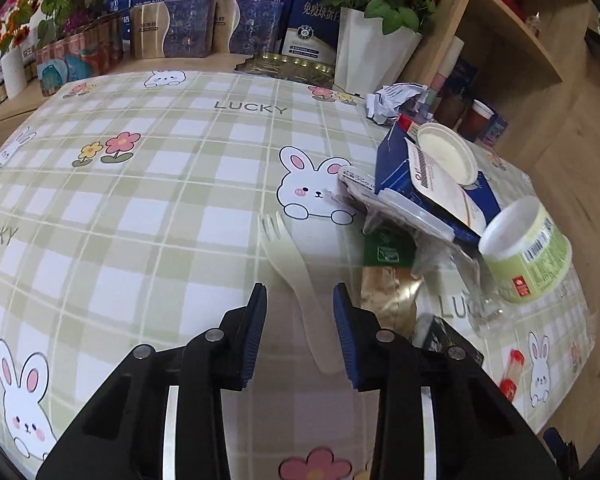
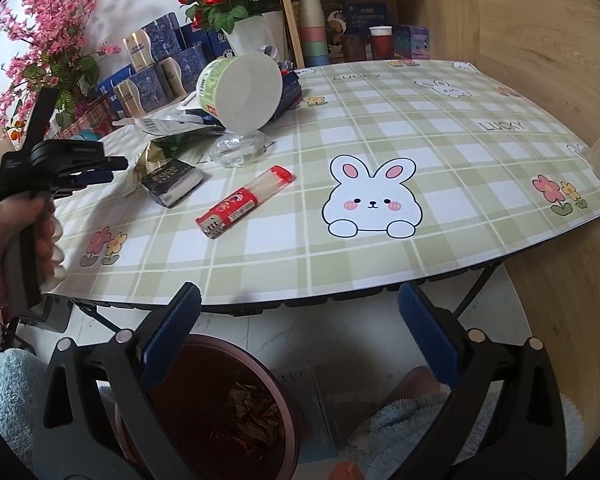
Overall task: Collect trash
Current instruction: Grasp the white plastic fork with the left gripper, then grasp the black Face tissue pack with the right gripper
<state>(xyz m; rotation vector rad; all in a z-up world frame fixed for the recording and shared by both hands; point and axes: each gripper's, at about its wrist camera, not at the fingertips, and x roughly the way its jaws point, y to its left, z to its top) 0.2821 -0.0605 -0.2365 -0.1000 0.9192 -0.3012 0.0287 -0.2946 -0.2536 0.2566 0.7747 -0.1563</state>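
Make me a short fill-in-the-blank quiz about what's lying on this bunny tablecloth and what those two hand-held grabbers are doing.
1. The left gripper has a white plastic ____ lying between its fingers.
2. The right gripper hangs open and empty over a dark ____ with scraps inside.
3. The green-labelled paper cup lies on its ____.
4. The word printed on the tablecloth is ____.

Missing words: fork; bin; side; LUCKY

Plastic fork (image 1: 296, 276) — white, flat on the counter, handle between the left jaws, tines beyond them. Trash pile (image 1: 432, 208) — cartons, lid, tipped cup, wrappers — right of those jaws.
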